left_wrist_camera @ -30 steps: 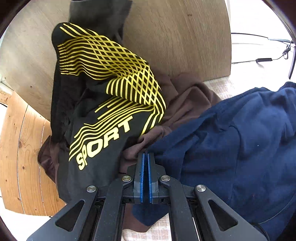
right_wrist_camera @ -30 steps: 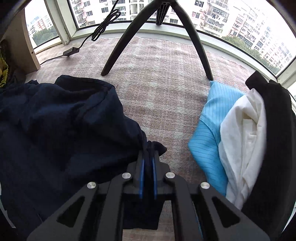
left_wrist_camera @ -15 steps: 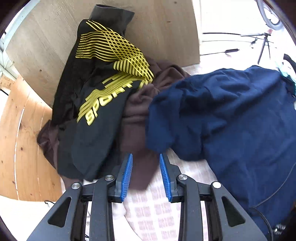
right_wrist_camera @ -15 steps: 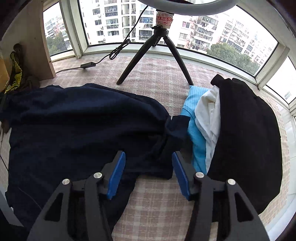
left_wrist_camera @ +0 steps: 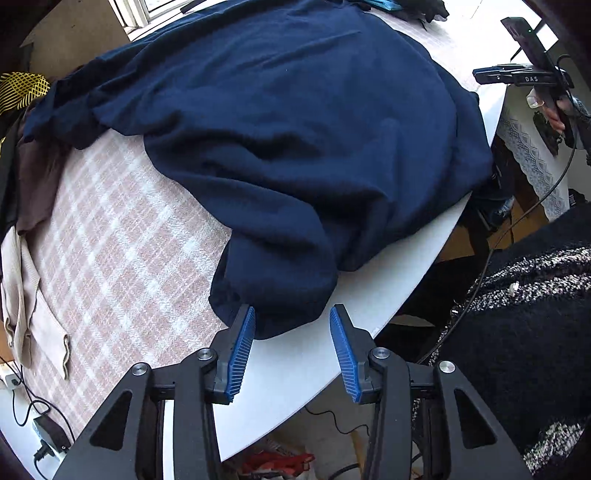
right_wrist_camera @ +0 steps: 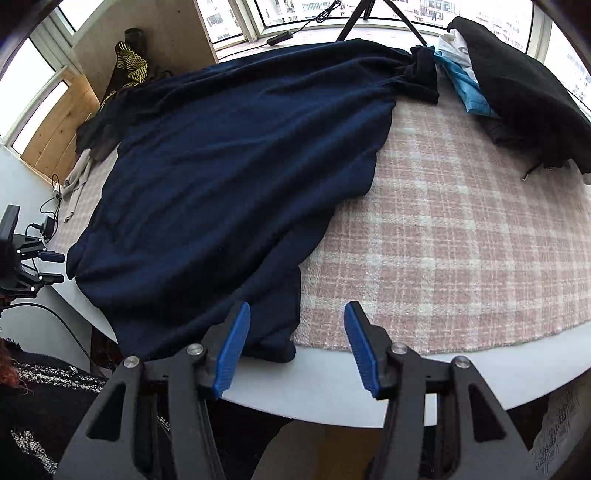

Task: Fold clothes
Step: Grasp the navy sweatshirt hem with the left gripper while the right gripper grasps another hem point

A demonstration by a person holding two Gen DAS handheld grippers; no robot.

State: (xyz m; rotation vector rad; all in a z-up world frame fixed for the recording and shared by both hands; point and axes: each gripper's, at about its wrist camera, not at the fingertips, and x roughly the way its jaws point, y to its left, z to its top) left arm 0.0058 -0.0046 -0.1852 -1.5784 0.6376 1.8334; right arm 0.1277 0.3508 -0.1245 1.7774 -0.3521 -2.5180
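Note:
A navy garment [left_wrist_camera: 295, 129] lies spread over the pink plaid cloth [left_wrist_camera: 122, 236] on the round white table [left_wrist_camera: 314, 373]. My left gripper [left_wrist_camera: 291, 350] hangs above the near table edge, jaws opening, pads touching nothing. The garment's hem [left_wrist_camera: 280, 314] lies just beyond its tips. In the right wrist view the navy garment [right_wrist_camera: 229, 166] reaches the near edge. There my right gripper [right_wrist_camera: 297, 347] stands open, with a corner of the cloth [right_wrist_camera: 273, 343] lying loose between its fingers. Each gripper also shows in the other's view: the right gripper [left_wrist_camera: 517, 77], the left gripper [right_wrist_camera: 48, 266].
Black [right_wrist_camera: 524, 81], white and light blue clothes [right_wrist_camera: 465, 88] are stacked at the far right. A black shirt with yellow print [right_wrist_camera: 129, 62], a brown garment [left_wrist_camera: 33, 177] and a beige one [left_wrist_camera: 22, 295] lie at the left. A tripod [right_wrist_camera: 369, 14] stands behind. The person's knit sleeve [left_wrist_camera: 535, 295] is close.
Both grippers were shut on the navy garment. They have opened, let it go and drawn back to the near table edge. The garment now lies spread out.

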